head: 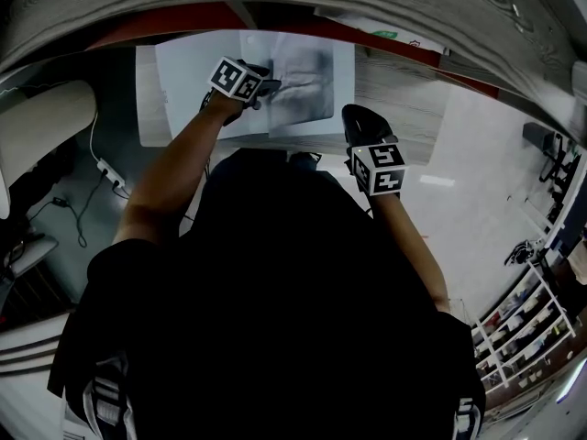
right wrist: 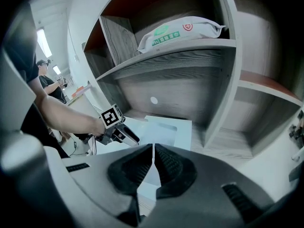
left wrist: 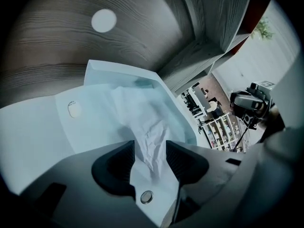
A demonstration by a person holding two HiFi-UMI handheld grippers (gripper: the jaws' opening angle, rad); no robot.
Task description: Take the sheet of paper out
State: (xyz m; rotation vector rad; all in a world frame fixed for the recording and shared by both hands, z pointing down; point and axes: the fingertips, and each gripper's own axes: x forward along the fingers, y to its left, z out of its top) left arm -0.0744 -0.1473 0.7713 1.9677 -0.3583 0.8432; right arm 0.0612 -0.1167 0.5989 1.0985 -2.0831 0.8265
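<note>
The left gripper [left wrist: 150, 148] stands with its jaws spread wide. The creased sheet of paper [left wrist: 142, 118] runs up between the two dark pads, but neither pad presses on it; pale gaps show on both sides of the crumpled ridge. The sheet lies on the pale blue folder [left wrist: 42, 127], which rests flat on the grey wooden shelf floor [left wrist: 57, 46], close to the back panel. A round metal snap [left wrist: 147, 196] sits just below the jaws, on the folder's near edge.

The right gripper [right wrist: 153, 158] is pressed almost together on a thin pale edge that stands up between its ribbed pads. This is the folder's near corner, seen edge-on. In the head view this gripper sits at the folder's lower right corner, well apart from the left one.

Hard to read: whether the sheet is tucked in a pocket of the folder or lies loose on top of it I cannot tell, since the left gripper's own body hides the sheet's near end. From above, the person's dark torso covers the near edge of the surface, and the right jaws are only a black shape there. A white bag [right wrist: 180, 32] lies on the upper shelf, its print too small to read.
</note>
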